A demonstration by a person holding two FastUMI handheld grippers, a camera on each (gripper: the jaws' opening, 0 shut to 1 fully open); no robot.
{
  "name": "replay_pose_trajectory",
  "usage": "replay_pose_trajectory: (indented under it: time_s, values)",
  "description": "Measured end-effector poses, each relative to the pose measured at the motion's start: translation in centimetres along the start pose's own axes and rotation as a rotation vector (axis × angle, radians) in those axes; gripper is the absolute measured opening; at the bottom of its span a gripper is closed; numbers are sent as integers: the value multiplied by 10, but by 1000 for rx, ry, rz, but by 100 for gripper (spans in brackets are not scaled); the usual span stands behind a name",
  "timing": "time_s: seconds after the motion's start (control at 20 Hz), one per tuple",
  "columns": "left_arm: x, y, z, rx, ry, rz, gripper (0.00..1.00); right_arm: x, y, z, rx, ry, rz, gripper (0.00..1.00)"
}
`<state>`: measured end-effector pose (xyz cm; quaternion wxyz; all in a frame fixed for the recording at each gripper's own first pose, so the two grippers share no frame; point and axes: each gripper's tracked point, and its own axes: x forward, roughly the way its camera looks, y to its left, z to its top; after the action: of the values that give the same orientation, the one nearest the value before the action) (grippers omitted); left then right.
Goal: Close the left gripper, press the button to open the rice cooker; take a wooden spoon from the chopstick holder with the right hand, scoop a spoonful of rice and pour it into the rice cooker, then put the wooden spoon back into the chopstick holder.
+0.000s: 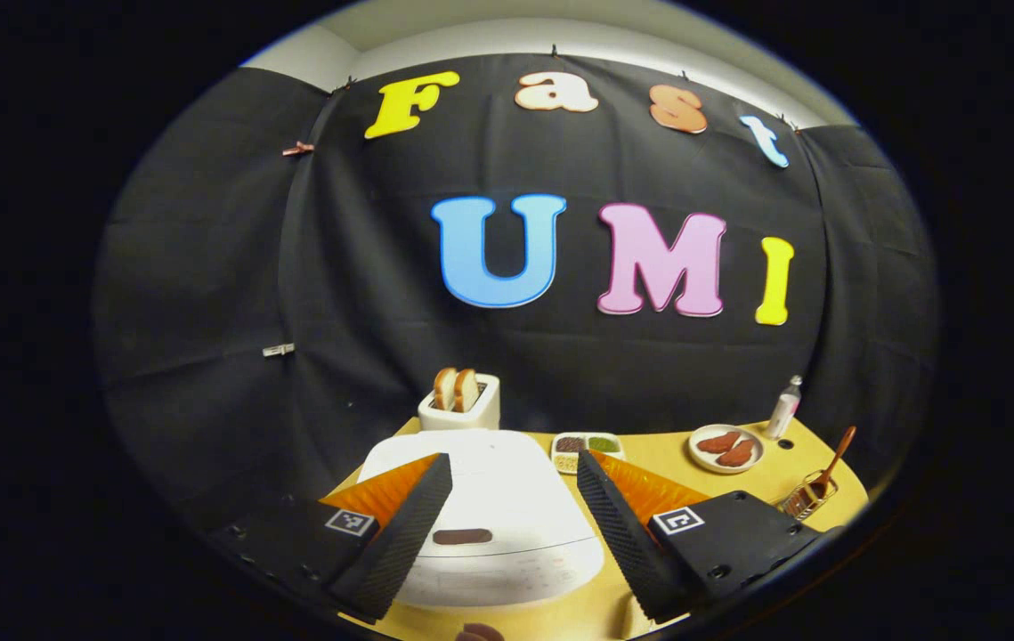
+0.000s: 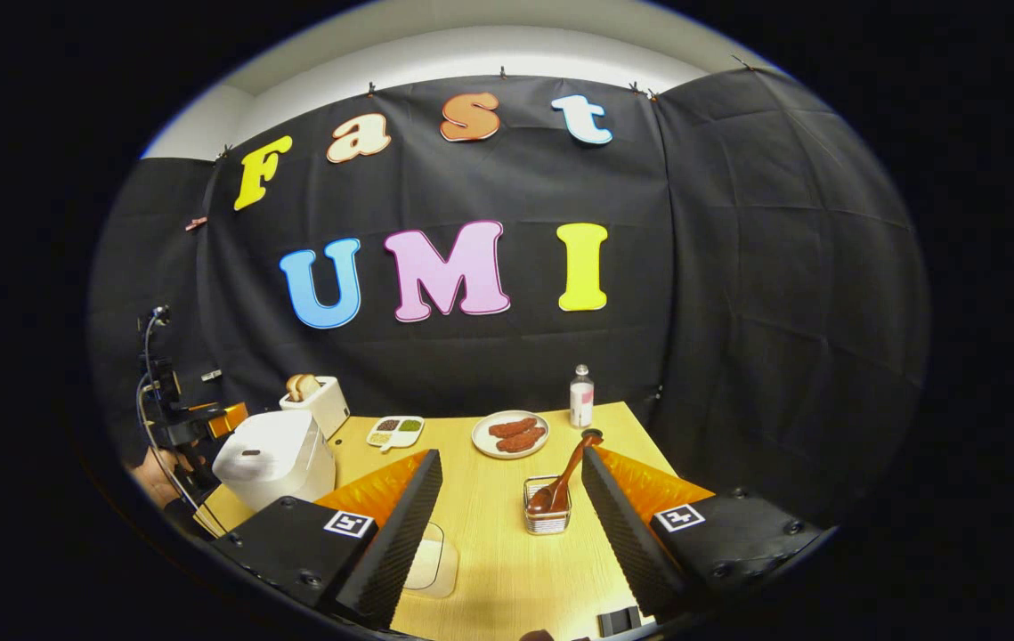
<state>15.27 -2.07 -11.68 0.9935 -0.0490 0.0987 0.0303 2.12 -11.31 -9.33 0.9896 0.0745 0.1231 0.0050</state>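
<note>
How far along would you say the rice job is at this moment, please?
Nothing looks done yet. The rice cooker lid is down, and the left gripper hangs open over it, its fingers apart and not yet closed for the button press. The wooden spoon stands in the chopstick holder, with the open right gripper facing it. Pressing, scooping, pouring and returning remain.

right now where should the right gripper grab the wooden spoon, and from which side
Grip the bare handle of the spoon above the holder, near its upper half. Its bowl sits down in the wire holder and the handle leans up toward the far right, so that part is free. Come from the near side with the open right gripper straddling the handle, then lift along the lean.
</note>
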Motion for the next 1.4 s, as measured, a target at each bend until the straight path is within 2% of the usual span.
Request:
replay_pose_trajectory:
  time_s: [0.3, 0.6, 1.05, 1.4]
  values:
    - [-51, -36, 50, -40, -98, -115, 98, -1, 16, 22, -14, -66, 16, 98]
    - [-100, -59, 71, -64, -139, -206, 98, -6, 33, 42, -52, -142, 36, 98]
    - [-145, -80, 87, -9, -218, -287, 96, -9, 47, 65, -68, -223, 23, 98]
    - [-143, -90, 93, -8, -209, -317, 96, -6, 45, 78, -55, -254, 5, 98]
